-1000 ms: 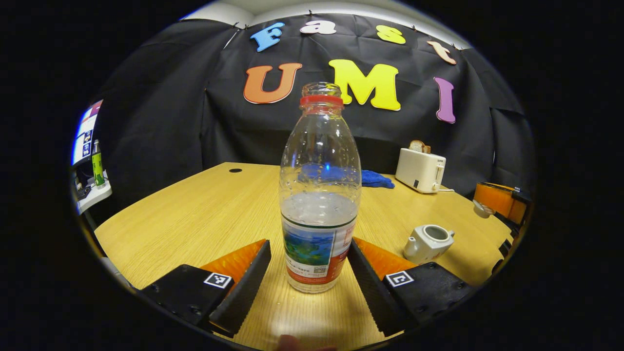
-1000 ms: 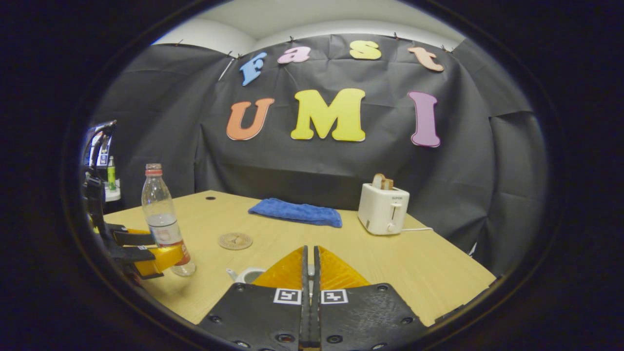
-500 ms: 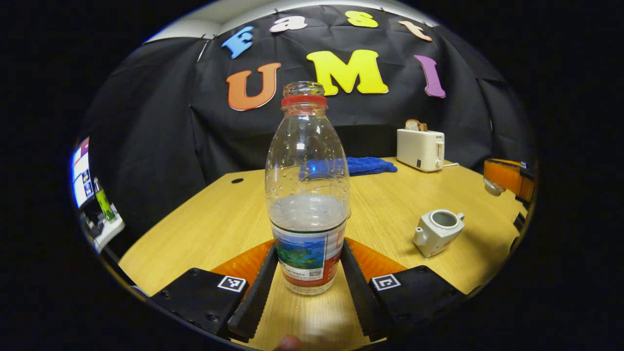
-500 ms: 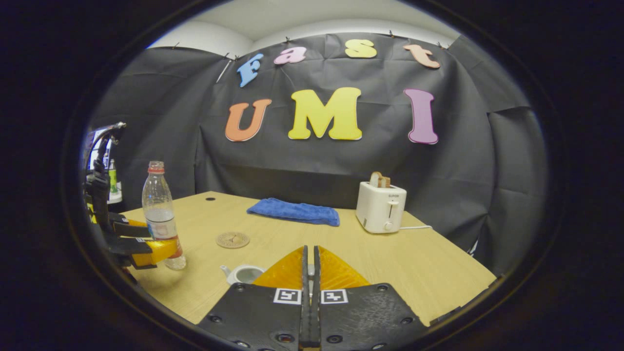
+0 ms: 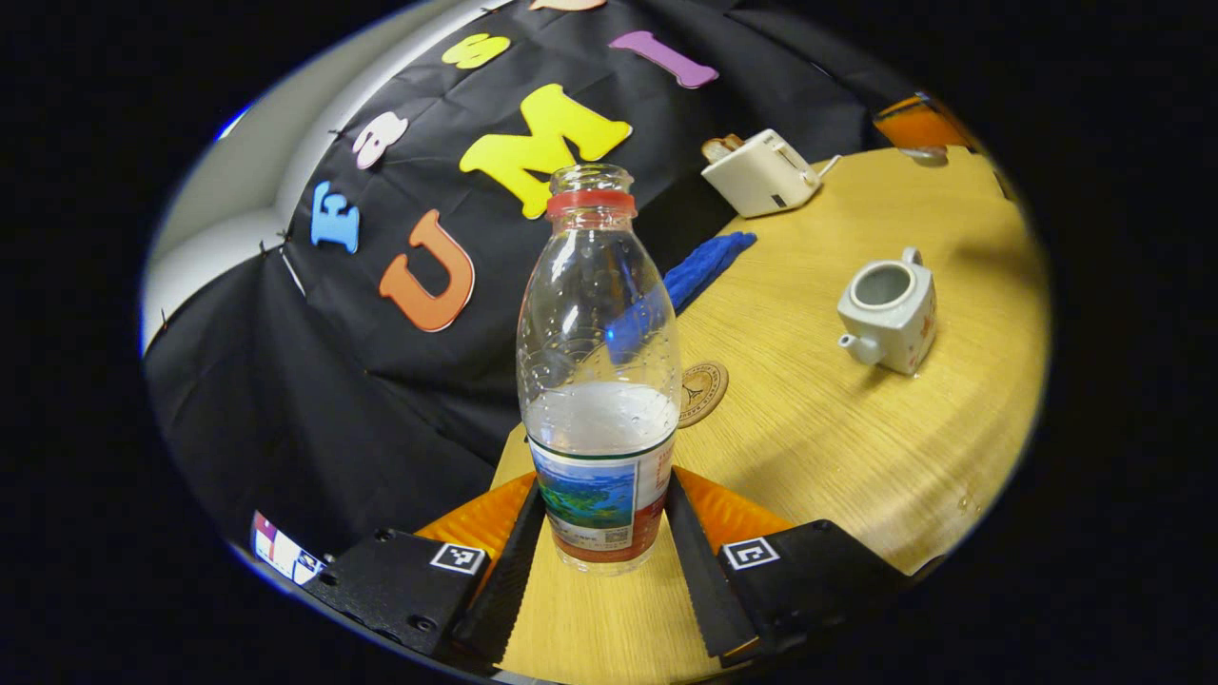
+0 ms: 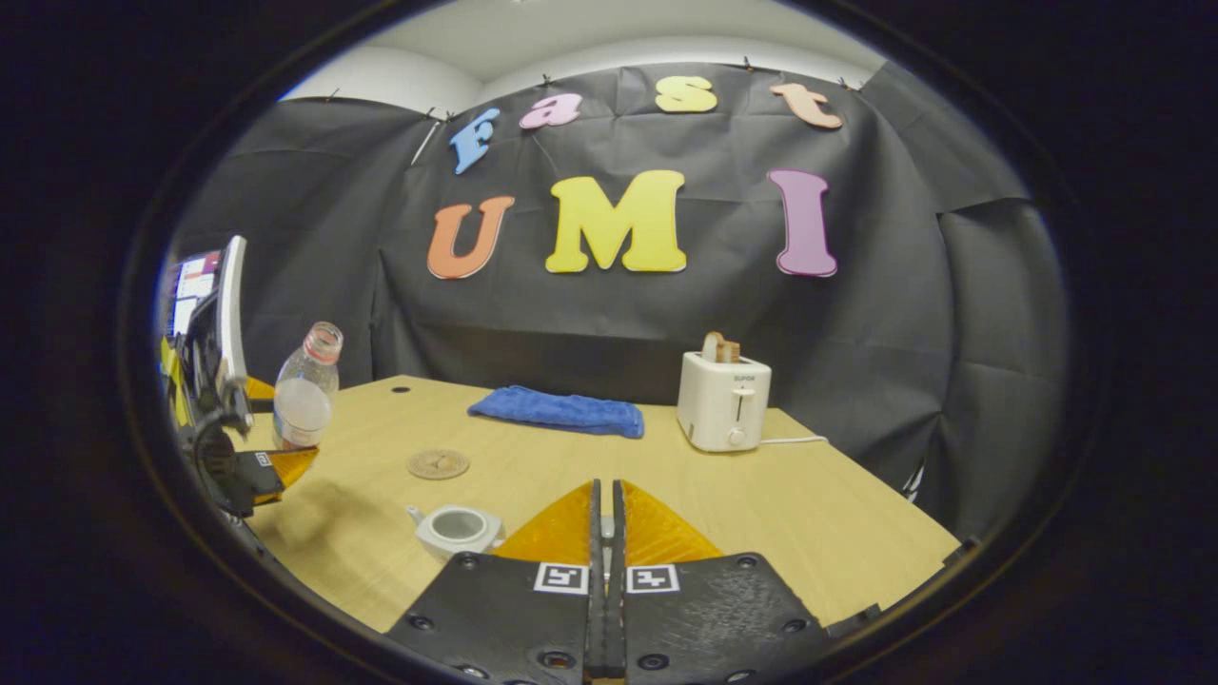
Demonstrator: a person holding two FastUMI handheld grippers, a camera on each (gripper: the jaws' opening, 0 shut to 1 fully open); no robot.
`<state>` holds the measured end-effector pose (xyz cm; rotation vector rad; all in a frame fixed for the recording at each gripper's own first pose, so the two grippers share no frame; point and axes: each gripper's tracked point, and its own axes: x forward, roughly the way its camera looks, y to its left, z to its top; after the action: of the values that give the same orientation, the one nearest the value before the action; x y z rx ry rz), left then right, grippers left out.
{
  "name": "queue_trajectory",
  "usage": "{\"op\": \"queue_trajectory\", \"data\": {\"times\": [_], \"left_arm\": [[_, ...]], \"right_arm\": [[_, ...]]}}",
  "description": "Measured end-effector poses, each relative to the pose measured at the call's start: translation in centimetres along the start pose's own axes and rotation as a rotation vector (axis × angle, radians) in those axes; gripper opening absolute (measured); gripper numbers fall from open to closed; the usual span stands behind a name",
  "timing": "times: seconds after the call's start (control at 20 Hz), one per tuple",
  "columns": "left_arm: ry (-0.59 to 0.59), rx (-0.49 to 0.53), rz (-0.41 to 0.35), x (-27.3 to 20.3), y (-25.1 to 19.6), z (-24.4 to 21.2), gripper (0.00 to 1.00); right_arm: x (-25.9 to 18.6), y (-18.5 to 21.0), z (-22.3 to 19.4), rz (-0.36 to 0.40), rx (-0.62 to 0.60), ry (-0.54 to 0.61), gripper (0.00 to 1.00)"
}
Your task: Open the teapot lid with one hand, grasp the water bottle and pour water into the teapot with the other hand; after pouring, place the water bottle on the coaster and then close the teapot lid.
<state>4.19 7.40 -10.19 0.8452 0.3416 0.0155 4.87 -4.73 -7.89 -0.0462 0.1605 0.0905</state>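
Black cloth backs a pale wooden table (image 6: 761, 514), where a blue towel (image 6: 557, 411) and a white toaster (image 6: 723, 401) sit along the far edge.

What matters next is how the bottle's mouth lies relative to the open teapot. In the left gripper view, the left gripper (image 5: 601, 533) has its two fingers pressed against the label band of the water bottle (image 5: 599, 381), low on the body. The bottle is uncapped and less than half full. The scene in that view is rolled hard, so the hand is tipping the bottle; in the right gripper view the bottle (image 6: 304, 390) leans with its neck toward the right, raised off the table at the left edge.

The teapot (image 5: 887, 306) lies to the right of the bottle and well apart from it, lid off, opening upward, spout pointing near-left. The round coaster (image 5: 702, 392) lies on the table beyond the bottle, between it and the towel.

The right gripper (image 6: 602, 533) holds its fingers narrow, nearly closed, with something small between them that I cannot make out; I judge it may be the lid. It hovers just right of the teapot (image 6: 457, 528), nearer to it than the left gripper is.
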Motion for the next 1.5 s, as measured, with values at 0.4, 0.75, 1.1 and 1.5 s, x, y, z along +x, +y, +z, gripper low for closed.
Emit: {"op": "queue_trajectory", "data": {"times": [0.4,0.75,1.1,1.5], "left_arm": [[0.032,0.386,-0.023,0.8,-1.5,0.1,0.74],[0.035,0.598,-0.018,1.1,-2.3,1.0,0.74],[0.040,0.748,-0.028,1.6,-3.2,2.4,0.75],[0.065,0.888,0.004,1.6,-2.1,3.2,0.75]], "right_arm": [[-1.0,-2.5,-0.9,-0.019,0.020,0.011,0.00],[-1.5,-4.0,-1.8,-0.033,0.028,0.018,0.00],[-1.9,-5.0,-2.6,-0.038,0.028,0.022,0.00],[-2.3,-6.0,-3.2,-0.048,0.038,0.025,0.00]]}}
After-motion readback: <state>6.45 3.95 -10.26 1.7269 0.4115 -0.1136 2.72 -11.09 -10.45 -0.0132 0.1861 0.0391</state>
